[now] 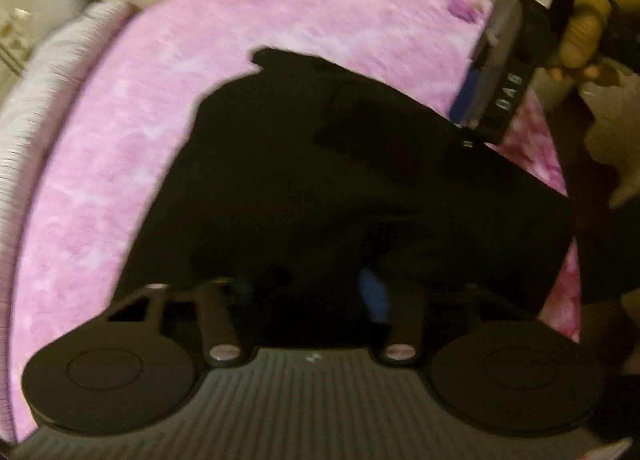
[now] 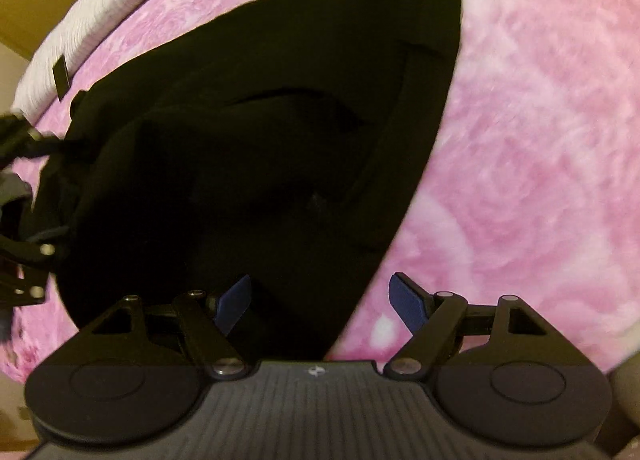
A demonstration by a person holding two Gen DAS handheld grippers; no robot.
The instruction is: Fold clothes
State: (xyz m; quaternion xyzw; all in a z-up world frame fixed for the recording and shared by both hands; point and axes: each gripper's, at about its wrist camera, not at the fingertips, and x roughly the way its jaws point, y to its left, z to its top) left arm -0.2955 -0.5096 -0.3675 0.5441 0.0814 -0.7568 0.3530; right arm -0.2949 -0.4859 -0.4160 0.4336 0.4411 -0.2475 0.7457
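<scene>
Right gripper (image 2: 320, 302) nearest lens: blue pads (image 2: 408, 306) spread wide, straddling near edge of black garment (image 2: 256, 148), likely lining up grab for fold. Garment lies on pink bed cover (image 2: 520, 140). Left gripper (image 1: 316, 292) over dark cloth; grip state unreadable, pads lost in black.

A black garment (image 2: 248, 148) lies partly folded on pink bedding, filling the centre and left of the right wrist frame, its narrow band running along its right edge.
</scene>
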